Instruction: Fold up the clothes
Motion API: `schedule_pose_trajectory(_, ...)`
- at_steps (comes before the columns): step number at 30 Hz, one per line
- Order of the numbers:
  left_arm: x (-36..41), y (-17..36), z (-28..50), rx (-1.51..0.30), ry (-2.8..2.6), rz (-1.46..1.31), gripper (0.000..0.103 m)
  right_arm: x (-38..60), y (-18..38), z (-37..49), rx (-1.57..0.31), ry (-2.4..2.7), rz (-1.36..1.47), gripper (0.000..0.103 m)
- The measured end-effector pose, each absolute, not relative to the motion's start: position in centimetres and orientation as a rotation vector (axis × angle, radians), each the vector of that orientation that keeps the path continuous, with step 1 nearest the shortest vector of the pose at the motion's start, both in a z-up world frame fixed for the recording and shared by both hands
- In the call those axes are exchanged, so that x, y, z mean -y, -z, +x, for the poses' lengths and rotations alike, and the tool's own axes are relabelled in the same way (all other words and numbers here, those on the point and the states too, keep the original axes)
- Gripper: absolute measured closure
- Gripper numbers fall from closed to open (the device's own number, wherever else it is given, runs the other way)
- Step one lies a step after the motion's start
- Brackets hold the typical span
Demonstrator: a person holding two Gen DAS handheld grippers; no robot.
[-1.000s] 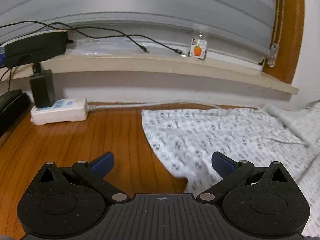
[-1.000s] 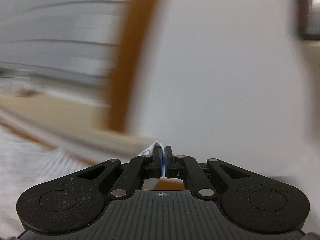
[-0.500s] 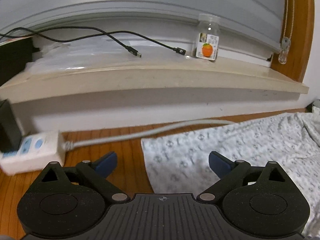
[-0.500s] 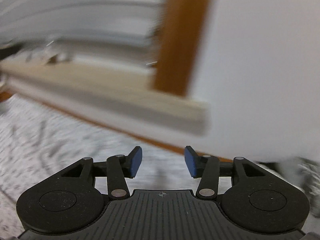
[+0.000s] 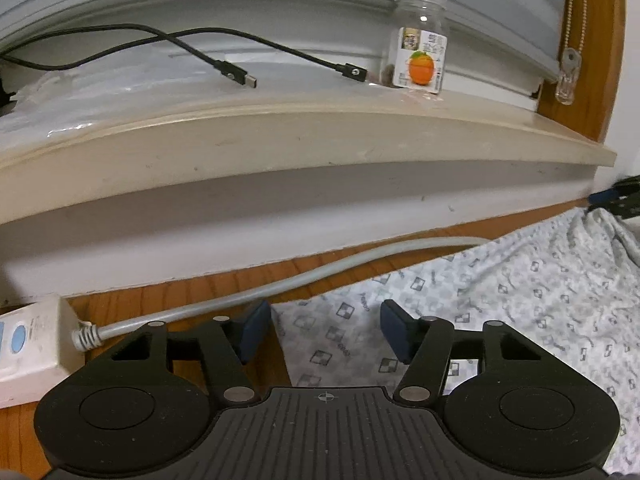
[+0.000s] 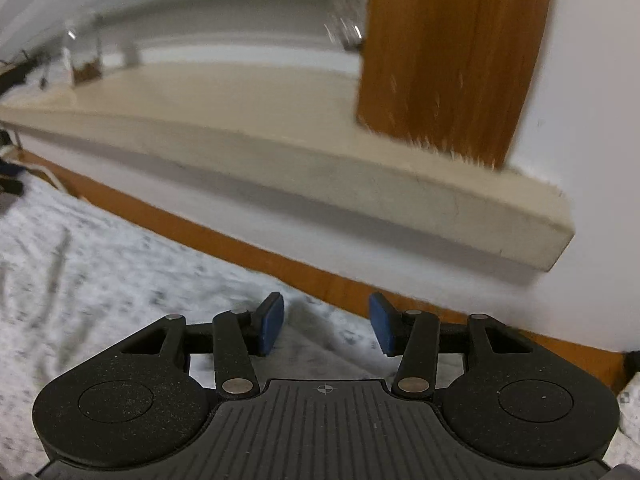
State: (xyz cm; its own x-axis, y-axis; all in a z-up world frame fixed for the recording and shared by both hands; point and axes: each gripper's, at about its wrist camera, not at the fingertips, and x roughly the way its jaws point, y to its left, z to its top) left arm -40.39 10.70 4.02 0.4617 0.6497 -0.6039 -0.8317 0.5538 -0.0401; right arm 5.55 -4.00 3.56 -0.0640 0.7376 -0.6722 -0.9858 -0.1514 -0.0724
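Observation:
A white garment with a small grey print (image 5: 500,292) lies flat on the wooden table (image 5: 180,296), below the window sill. In the left wrist view my left gripper (image 5: 325,330) hovers low over the garment's far left corner. Its blue pads (image 5: 256,330) stand on either side of that corner without pressing it, and the jaws are closing. In the right wrist view my right gripper (image 6: 327,322) is open just above the garment's far edge (image 6: 120,280), near the wall. Cloth lies under the gap and the pads are not touching it.
A white power strip (image 5: 28,344) with a grey cable (image 5: 280,280) lies along the wall to the left of the garment. The beige sill (image 5: 280,152) overhangs the table. It carries black USB cables (image 5: 236,74) and a small orange-label bottle (image 5: 420,52). A wooden frame post (image 6: 452,60) stands at the right.
My left gripper moved right along the wall onto the garment's corner and its jaws narrowed. My right gripper let go of the white cloth, opened and dropped down to the garment's far edge.

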Motion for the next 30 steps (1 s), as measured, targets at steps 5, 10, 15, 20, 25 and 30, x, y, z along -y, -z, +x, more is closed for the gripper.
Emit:
schedule_pose_trajectory(5, -10.3, -4.1, -40.1, -0.592, -0.930, -0.320, 0.066, 4.2, -2.8, 7.6, -0.553, -1.660, -0.660, 0.055)
schedule_pose_trajectory(10, -9.3, -4.3, -39.6, -0.593, -0.938, -0.262, 0.096, 4.5, -2.6, 7.4, -0.526, -1.707, -0.659, 0.099)
schedule_pose_trajectory(15, -7.8, -5.4, -40.2, -0.519, -0.990, -0.235, 0.096, 6.0, -4.1, 4.6, -0.308, -1.664, -0.754, 0.100)
schedule_pose_trajectory(20, -6.4, -7.0, -40.7, -0.440, -1.001, -0.200, 0.096, 9.4, -8.6, 3.0, -0.008, -1.565, -0.692, 0.100)
schedule_pose_trajectory(25, -6.4, -8.1, -39.1, -0.437, -1.015, -0.150, 0.096, 9.4, -9.5, 1.5, 0.177, -1.431, -0.763, 0.100)
schedule_pose_trajectory(30, -5.9, -9.0, -39.1, -0.412, -1.022, -0.141, 0.096, 8.4, -9.3, 1.1, 0.192, -1.391, -0.770, 0.100)
